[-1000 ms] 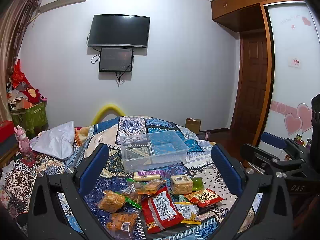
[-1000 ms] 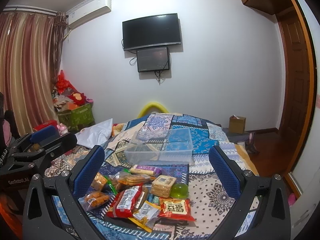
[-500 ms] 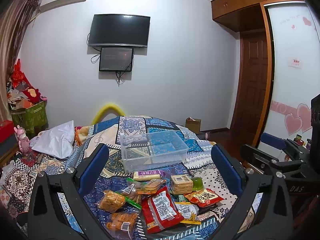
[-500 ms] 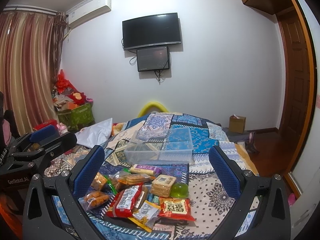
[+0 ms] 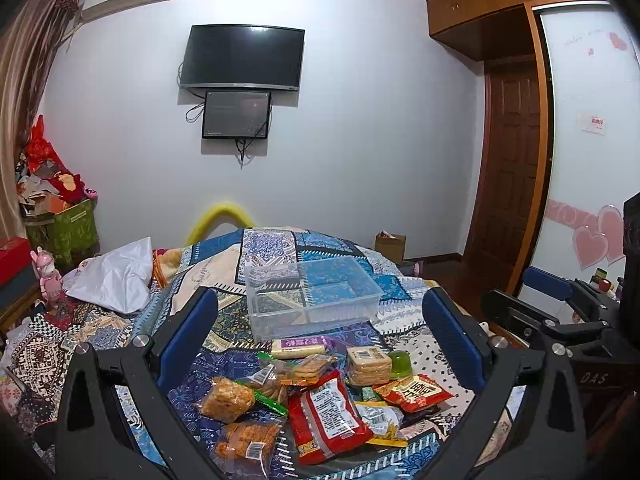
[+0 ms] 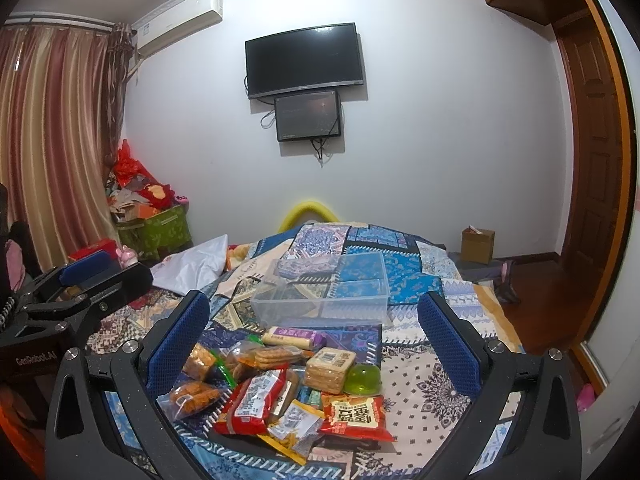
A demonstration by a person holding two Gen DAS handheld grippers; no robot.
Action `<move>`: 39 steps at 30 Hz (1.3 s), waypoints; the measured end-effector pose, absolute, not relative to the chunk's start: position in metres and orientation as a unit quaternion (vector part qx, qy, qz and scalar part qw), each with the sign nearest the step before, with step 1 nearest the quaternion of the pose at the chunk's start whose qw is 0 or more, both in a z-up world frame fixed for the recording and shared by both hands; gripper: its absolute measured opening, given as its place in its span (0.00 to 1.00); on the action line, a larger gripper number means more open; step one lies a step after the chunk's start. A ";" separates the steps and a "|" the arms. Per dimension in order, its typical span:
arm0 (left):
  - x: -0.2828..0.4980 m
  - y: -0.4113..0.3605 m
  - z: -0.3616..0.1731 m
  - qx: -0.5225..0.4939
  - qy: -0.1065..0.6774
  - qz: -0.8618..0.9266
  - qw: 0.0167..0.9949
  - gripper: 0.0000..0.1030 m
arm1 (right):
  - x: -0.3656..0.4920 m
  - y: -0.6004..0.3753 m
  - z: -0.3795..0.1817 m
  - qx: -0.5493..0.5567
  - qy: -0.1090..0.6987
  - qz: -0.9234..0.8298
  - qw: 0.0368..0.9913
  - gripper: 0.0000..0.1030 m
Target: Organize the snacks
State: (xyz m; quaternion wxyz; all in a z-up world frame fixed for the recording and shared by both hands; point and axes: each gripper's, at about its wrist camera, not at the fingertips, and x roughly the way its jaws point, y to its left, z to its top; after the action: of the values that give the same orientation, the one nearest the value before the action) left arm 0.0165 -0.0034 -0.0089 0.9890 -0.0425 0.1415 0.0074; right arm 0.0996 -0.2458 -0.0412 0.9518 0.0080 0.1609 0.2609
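A pile of snack packets [image 5: 320, 396] lies on the patterned bedspread in front of both grippers: a large red bag [image 5: 326, 416], a red packet with yellow print [image 6: 354, 412], a biscuit stack [image 6: 330, 368], a green jelly cup [image 6: 363, 378] and a purple-labelled bar [image 5: 302, 346]. Behind the pile stands a clear plastic bin [image 5: 310, 294], with nothing in it. My left gripper [image 5: 320, 340] hovers open above the pile. My right gripper [image 6: 314, 344] is open too, holding nothing. Each gripper shows at the edge of the other's view.
A white plastic bag [image 5: 116, 276] lies on the bed at the left. A green box of clutter [image 6: 160, 228] stands by the curtain. A small cardboard box [image 6: 478, 244] sits on the floor near the wooden door [image 5: 508, 184].
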 end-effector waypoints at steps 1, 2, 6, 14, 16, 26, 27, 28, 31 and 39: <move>0.018 -0.002 -0.010 -0.042 0.144 0.008 0.989 1.00 | 0.101 -0.245 -0.043 0.007 0.164 0.261 0.951 1.00; 0.019 -0.001 -0.012 -0.043 0.149 0.009 0.988 1.00 | 0.103 -0.245 -0.045 0.007 0.168 0.261 0.951 1.00; 0.028 0.005 -0.023 -0.049 0.174 0.005 0.983 1.00 | 0.113 -0.245 -0.054 0.008 0.190 0.257 0.947 1.00; 0.058 0.025 -0.066 -0.064 0.257 0.019 0.964 0.99 | 0.140 -0.251 -0.084 0.001 0.267 0.244 0.932 1.00; 0.063 0.032 -0.079 -0.068 0.277 0.024 0.958 0.88 | 0.146 -0.251 -0.094 -0.008 0.286 0.234 0.929 1.00; 0.078 0.066 -0.130 -0.088 0.359 0.048 0.928 0.74 | 0.168 -0.255 -0.132 -0.020 0.352 0.220 0.910 0.85; 0.079 0.069 -0.135 -0.091 0.366 0.048 0.925 0.73 | 0.169 -0.255 -0.136 -0.020 0.357 0.222 0.907 0.83; 0.080 0.069 -0.139 -0.092 0.371 0.048 0.923 0.73 | 0.169 -0.254 -0.140 -0.022 0.363 0.223 0.904 0.82; 0.080 0.074 -0.153 -0.100 0.392 0.042 0.913 0.73 | 0.172 -0.252 -0.151 -0.027 0.375 0.224 0.899 0.81; 0.088 0.076 -0.189 -0.123 0.449 0.031 0.885 0.73 | 0.182 -0.249 -0.178 -0.019 0.421 0.233 0.877 0.77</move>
State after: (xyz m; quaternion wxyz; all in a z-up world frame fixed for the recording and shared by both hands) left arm 0.0882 0.0756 -0.1890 0.8846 -0.1234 0.4487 0.0313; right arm 0.1817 -0.2493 -0.1777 0.8765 -0.0187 0.4209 0.2329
